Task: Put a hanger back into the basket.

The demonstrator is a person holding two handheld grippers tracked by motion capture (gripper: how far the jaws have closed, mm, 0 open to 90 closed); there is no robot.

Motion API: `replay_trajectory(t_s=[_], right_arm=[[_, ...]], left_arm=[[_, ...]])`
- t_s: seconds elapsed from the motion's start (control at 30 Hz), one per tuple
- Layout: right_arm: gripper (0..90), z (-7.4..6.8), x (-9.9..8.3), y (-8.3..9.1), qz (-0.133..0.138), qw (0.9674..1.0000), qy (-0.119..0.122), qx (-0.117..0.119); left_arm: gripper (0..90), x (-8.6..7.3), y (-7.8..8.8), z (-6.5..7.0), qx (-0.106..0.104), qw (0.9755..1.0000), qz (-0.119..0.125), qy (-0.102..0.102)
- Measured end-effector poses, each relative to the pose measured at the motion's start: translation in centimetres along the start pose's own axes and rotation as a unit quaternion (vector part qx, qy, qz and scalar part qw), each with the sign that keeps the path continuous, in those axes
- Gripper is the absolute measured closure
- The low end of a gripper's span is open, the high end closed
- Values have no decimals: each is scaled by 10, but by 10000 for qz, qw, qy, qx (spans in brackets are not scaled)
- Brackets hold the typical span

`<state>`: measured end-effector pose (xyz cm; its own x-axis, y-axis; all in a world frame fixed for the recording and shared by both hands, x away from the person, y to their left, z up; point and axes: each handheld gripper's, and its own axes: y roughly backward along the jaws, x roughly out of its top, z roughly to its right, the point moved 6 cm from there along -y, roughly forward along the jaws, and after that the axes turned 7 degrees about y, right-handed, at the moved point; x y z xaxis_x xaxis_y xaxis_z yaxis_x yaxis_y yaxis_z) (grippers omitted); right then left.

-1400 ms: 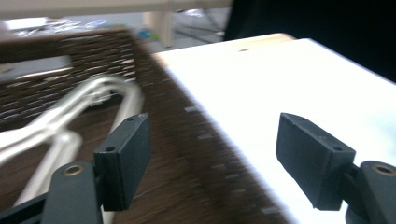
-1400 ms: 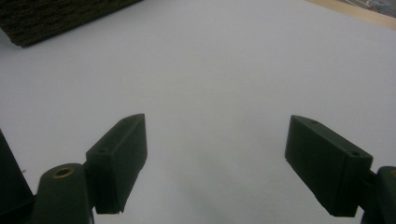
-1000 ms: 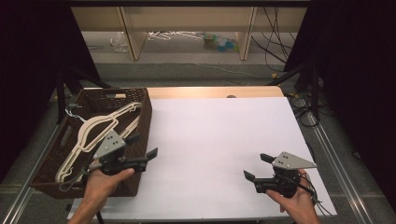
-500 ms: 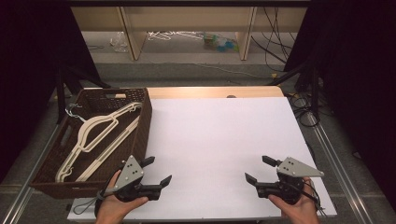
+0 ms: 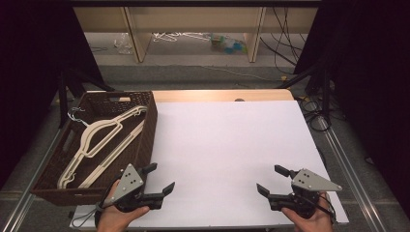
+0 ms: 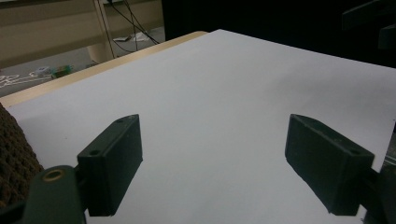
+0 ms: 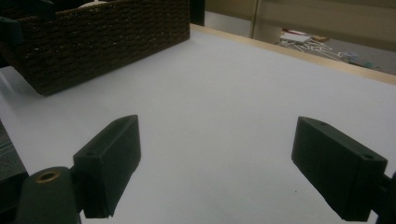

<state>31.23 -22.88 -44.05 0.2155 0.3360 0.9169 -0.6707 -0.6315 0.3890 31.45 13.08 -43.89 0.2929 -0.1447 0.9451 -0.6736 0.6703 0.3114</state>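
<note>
A dark wicker basket point(image 5: 147, 126) stands at the table's left side with cream clothes hangers point(image 5: 99, 140) lying in it. My left gripper point(image 5: 160, 178) sits at the front left of the white table sheet point(image 5: 227, 145), just right of the basket's near corner, jaws wide apart and nothing between them. My right gripper point(image 5: 271, 180) rests at the front right, also open and empty, pointing left across the sheet. In the right gripper view the basket point(image 7: 100, 39) lies far ahead on the left. In the left gripper view the basket's weave point(image 6: 14, 158) shows at the left edge.
A wooden table edge point(image 5: 222, 95) runs along the back of the sheet. Beyond it stand shelf legs, with cables and small litter on the floor point(image 5: 193, 41). Metal rails point(image 5: 338, 154) flank the table on both sides.
My left gripper has drawn back from the basket's edge toward the front of the table and moved right onto the white sheet. The right gripper has slipped slightly nearer the front edge.
</note>
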Motion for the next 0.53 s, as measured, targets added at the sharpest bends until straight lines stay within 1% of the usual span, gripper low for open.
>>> replay_trajectory(t_s=[0.07,0.1,0.13,0.2,0.27,0.3,0.33,0.37,0.4,0.47,0.5,0.53], right_arm=[[168,0,0,0,20,10000,6,-9],[168,0,1,0,22,10000,-18,-17],[167,0,1,0,22,10000,1,-22],[168,0,1,0,35,10000,4,-12],[167,-1,0,0,27,10000,3,41],[167,-1,1,-1,29,10000,16,86],[167,-2,0,-1,22,10000,14,69],[167,-2,0,-1,2,10000,6,92],[167,-2,0,-1,-15,10000,12,63],[167,-2,-1,-2,-26,10000,23,77],[167,-1,0,-3,40,10000,46,12],[167,-1,0,-3,41,10000,50,17]], left_arm=[[187,0,0,-1,-9,10000,-4,-1],[187,0,0,-3,3,10000,-6,-90],[187,0,0,-2,20,10000,-6,-30],[187,0,-1,-2,-23,10000,26,-11],[186,-1,0,-2,14,10000,-16,17],[186,-1,-1,-1,2,10000,-23,15],[185,-1,-1,-2,-5,10000,-28,-87],[184,-1,-1,-1,-15,10000,-42,-18],[184,-1,-1,-1,-24,10000,-50,-62],[183,-2,-1,-1,-27,10000,-59,-42],[183,-2,-1,-1,-26,10000,-61,-44],[183,-2,-2,-1,-49,9999,-48,-86]])
